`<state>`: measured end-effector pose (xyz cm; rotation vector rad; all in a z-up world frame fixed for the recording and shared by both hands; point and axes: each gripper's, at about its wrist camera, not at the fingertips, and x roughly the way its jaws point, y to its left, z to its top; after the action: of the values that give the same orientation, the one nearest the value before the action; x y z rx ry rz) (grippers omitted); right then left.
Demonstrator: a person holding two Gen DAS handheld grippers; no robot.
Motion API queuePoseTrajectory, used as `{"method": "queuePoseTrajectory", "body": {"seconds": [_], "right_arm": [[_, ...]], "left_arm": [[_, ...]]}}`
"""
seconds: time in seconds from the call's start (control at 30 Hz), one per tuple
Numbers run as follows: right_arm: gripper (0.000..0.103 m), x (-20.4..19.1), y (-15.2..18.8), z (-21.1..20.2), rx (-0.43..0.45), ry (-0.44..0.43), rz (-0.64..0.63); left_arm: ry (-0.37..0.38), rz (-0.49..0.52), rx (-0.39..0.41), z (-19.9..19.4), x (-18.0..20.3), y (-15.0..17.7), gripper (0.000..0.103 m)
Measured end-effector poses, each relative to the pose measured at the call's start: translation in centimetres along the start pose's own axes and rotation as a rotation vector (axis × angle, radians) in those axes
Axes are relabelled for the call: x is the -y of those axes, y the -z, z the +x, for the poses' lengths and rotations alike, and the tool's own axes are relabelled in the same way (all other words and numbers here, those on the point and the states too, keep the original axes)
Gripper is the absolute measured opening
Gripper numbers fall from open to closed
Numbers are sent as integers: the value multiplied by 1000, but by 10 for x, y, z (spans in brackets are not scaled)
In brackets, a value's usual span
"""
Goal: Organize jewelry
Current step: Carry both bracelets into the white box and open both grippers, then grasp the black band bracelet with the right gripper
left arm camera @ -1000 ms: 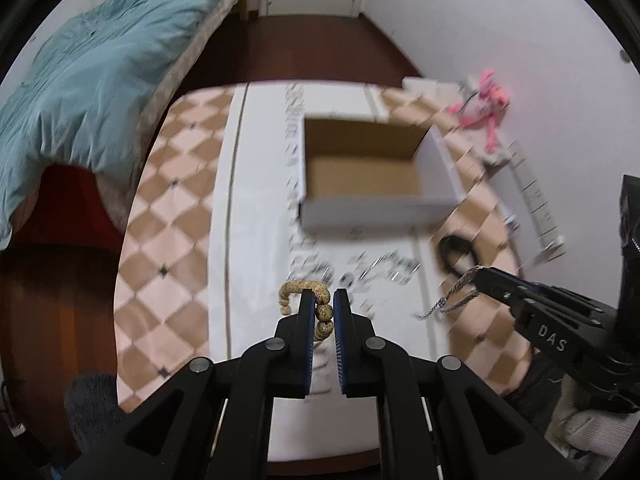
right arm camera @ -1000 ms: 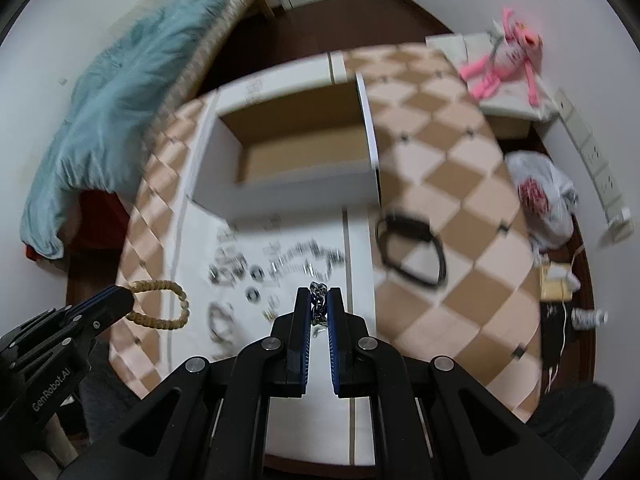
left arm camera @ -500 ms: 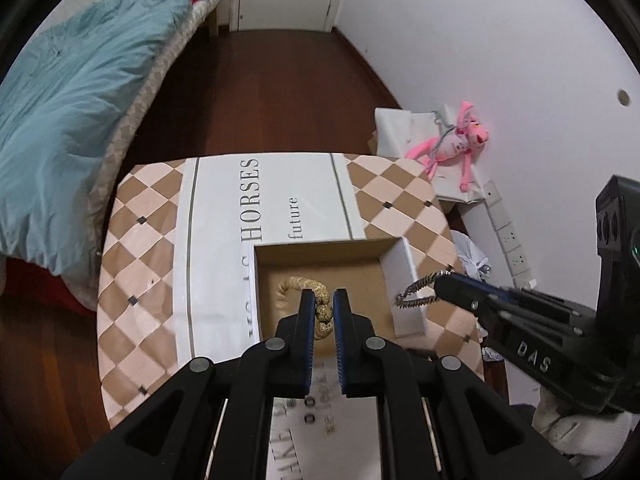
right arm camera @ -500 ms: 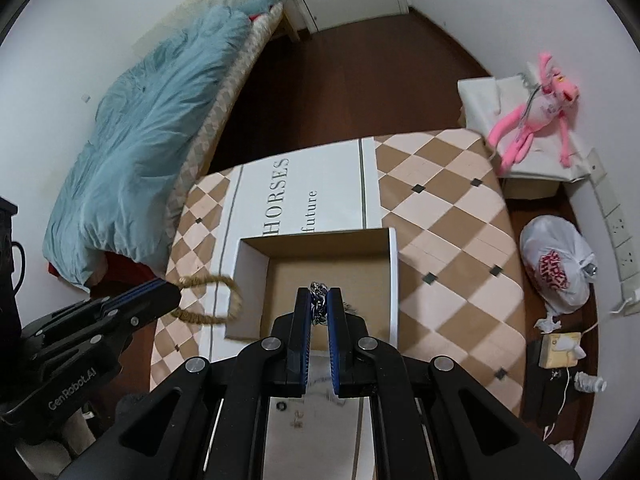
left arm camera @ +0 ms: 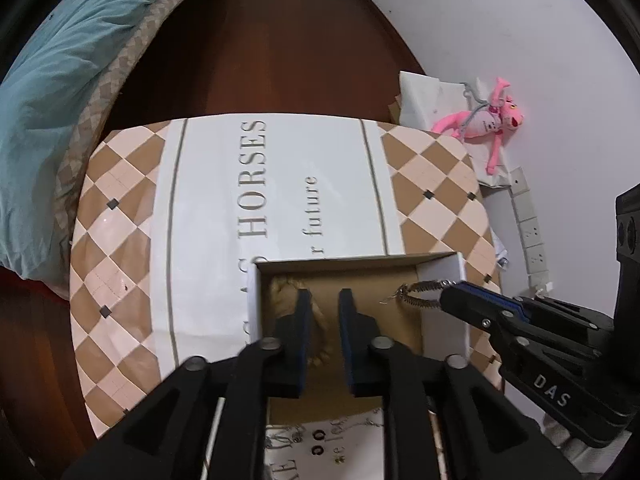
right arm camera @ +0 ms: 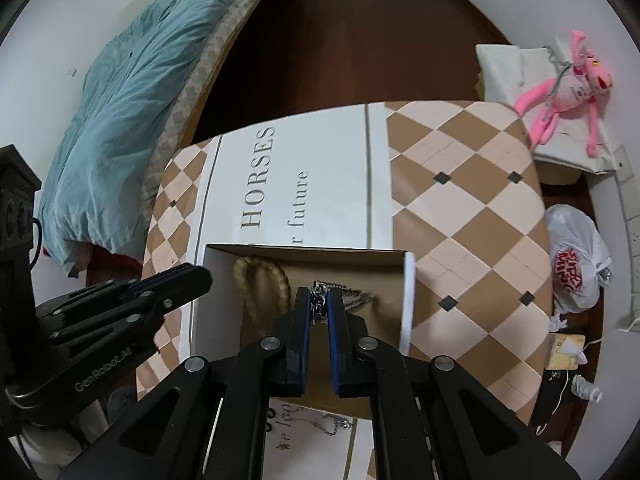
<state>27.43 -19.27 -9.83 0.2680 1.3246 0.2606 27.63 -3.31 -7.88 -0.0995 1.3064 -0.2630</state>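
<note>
An open cardboard box (left arm camera: 444,264) (right arm camera: 408,280) with white outer walls sits on the table. My left gripper (left arm camera: 323,300) hovers over it with its jaws parted; the tan beaded bracelet (left arm camera: 280,292) (right arm camera: 260,280) is blurred between and below the fingers, inside the box. My right gripper (right arm camera: 318,300) is shut on a silver chain (right arm camera: 320,300) (left arm camera: 420,294) and holds it over the box's right half. The right gripper shows in the left wrist view (left arm camera: 452,300); the left gripper shows in the right wrist view (right arm camera: 196,280).
The table has a checkered cloth (right arm camera: 472,200) with a white printed strip (left arm camera: 280,184). More small jewelry (right arm camera: 332,426) lies on the strip near me. A bed with a blue duvet (right arm camera: 132,112) is on the left, a pink plush toy (right arm camera: 568,92) and a plastic bag (right arm camera: 576,264) on the right.
Both grippers moved forward from the jewelry pile to over the box. The left jaws have parted and the beaded bracelet has dropped loose into the box. The right still grips the chain.
</note>
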Motion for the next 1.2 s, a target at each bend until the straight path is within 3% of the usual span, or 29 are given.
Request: {"method": "queuePoseTrajectory", "body": {"seconds": [0.07,0.1,0.13,0.17,0.3,0.37,0.4,0.63,0.87,1.2], "right_arm": [[15,3,-1,5,-20,-5,12],[22,5,0,5,-18,6,19],[42,6,1,5,-13,25,18],[56,6,3,3,-1,43,14],[65,7,13,-2,42,155,-6],[88,6,22,-3,55,226,-14],[92,5,29,-2,62,266,-24],[99,5,60,10,83,396,-40],[99,7,73,1,115,405,-13],[99,-13,99,-57,265,441,-23]], "left_arm": [[-20,-9,19,-2,-4,0,49],[-30,-17,28,-2,-6,-1,70],[-47,-22,39,-3,-8,-1,81],[-74,-24,52,-5,-11,1,82],[-152,-30,66,-5,-18,11,92],[-183,-25,81,-4,-20,19,95],[-198,-21,86,-3,-20,23,97],[-263,3,116,5,-17,55,100],[-271,6,133,-1,-11,71,101],[-252,2,216,-46,4,90,101]]}}
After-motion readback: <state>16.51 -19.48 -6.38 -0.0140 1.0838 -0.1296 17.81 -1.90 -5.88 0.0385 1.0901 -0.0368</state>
